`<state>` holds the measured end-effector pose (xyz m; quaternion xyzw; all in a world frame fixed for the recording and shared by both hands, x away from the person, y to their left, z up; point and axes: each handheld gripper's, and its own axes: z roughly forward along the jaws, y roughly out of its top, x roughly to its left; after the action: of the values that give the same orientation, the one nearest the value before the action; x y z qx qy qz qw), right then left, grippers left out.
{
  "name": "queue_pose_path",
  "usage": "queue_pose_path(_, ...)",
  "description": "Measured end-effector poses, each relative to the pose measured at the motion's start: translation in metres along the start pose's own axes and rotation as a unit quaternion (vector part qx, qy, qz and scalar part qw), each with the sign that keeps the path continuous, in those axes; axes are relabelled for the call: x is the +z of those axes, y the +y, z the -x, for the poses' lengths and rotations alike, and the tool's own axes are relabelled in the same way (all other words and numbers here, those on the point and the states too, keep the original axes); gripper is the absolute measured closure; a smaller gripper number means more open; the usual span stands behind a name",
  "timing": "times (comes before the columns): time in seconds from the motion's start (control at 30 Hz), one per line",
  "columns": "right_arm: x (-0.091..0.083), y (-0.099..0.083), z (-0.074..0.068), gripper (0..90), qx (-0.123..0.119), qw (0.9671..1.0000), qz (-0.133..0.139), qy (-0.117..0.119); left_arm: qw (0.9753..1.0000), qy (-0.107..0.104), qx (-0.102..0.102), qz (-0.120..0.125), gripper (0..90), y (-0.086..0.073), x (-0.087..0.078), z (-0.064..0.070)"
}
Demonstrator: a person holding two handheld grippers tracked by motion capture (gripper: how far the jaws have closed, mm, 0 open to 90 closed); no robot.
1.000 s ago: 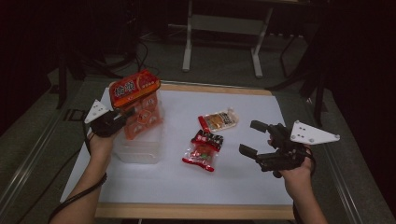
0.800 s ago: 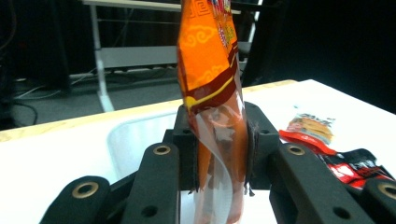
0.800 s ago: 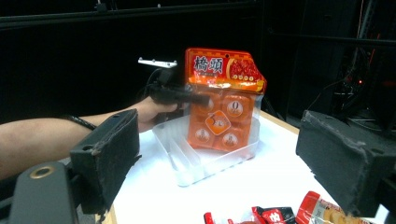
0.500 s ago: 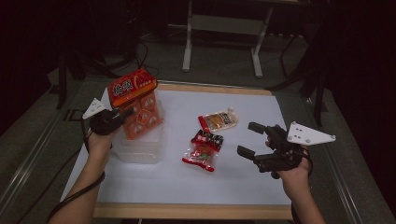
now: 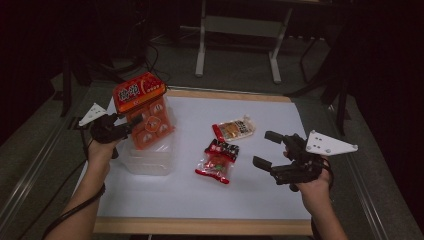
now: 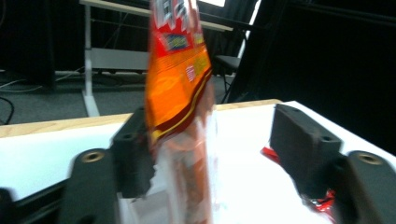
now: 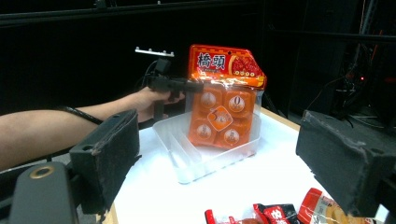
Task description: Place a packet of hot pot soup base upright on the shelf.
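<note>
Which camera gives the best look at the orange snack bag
The right gripper view: the orange snack bag faces it squarely, standing in the clear bin. The high view shows it smaller and angled. The left gripper view shows it blurred and edge-on.

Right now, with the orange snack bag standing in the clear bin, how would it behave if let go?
The orange snack bag looks thin and floppy, probably light. Its bottom sits in the clear bin; likely it would lean or slump there. Left gripper fingers look spread.
</note>
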<state>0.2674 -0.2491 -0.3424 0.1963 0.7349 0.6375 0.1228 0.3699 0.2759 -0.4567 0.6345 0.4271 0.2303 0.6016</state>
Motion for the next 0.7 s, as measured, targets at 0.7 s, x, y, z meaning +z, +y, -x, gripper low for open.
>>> queue_pose_path(0.7, -0.002, -0.006, 0.0, 13.7, 0.001, 1.0, -0.005, -0.002, 0.9994, 0.022, -0.006, -0.027, 1.6, 0.007, -0.031, 0.009)
